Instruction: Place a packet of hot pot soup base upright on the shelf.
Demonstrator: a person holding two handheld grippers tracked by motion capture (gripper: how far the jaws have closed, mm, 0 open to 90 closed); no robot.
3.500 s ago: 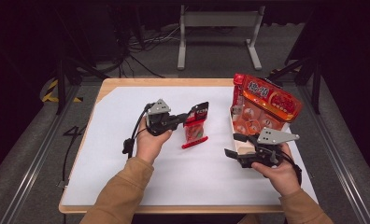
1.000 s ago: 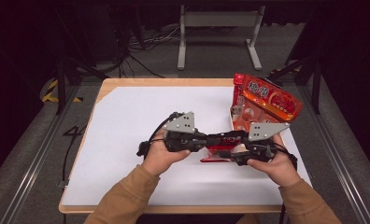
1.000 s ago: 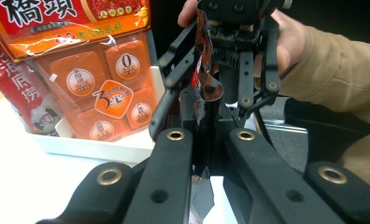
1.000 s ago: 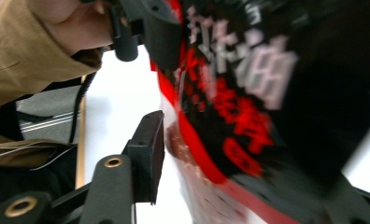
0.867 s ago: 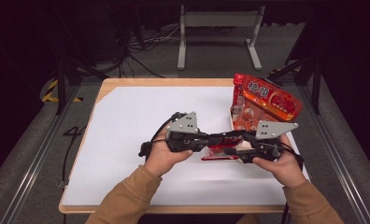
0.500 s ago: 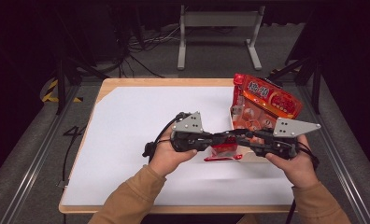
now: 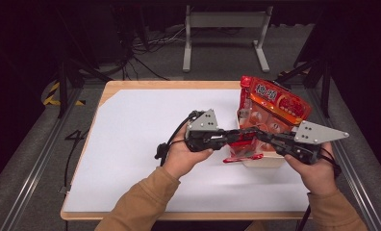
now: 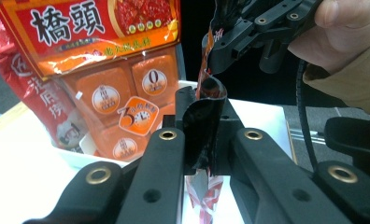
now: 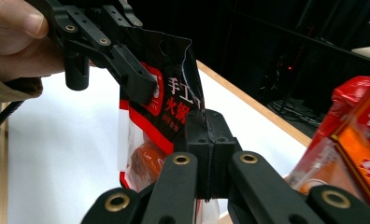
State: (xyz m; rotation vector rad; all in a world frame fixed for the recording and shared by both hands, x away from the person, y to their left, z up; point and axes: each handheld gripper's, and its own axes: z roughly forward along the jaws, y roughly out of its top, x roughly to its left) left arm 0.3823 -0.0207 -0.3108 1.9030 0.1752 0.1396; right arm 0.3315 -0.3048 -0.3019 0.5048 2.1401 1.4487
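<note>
My right gripper (image 9: pixel 205 128) pinches the red-black snack pack (image 9: pixel 162 112); the left gripper (image 9: pixel 138 81) bites it at 11 o'clock, w/ a hand (image 9: pixel 19 39) behind.

a metal stand (image 7: pixel 225 29) and loose cables (image 7: pixel 145 45) sit on the floor beyond the table (image 7: pixel 131 115).

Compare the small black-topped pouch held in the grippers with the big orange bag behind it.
The small pouch hangs in the air, pinched by the left gripper and the right gripper; the big orange bag stands in a white tray. The pouch's top is black, the bag's orange. Both carry Chinese print.
</note>
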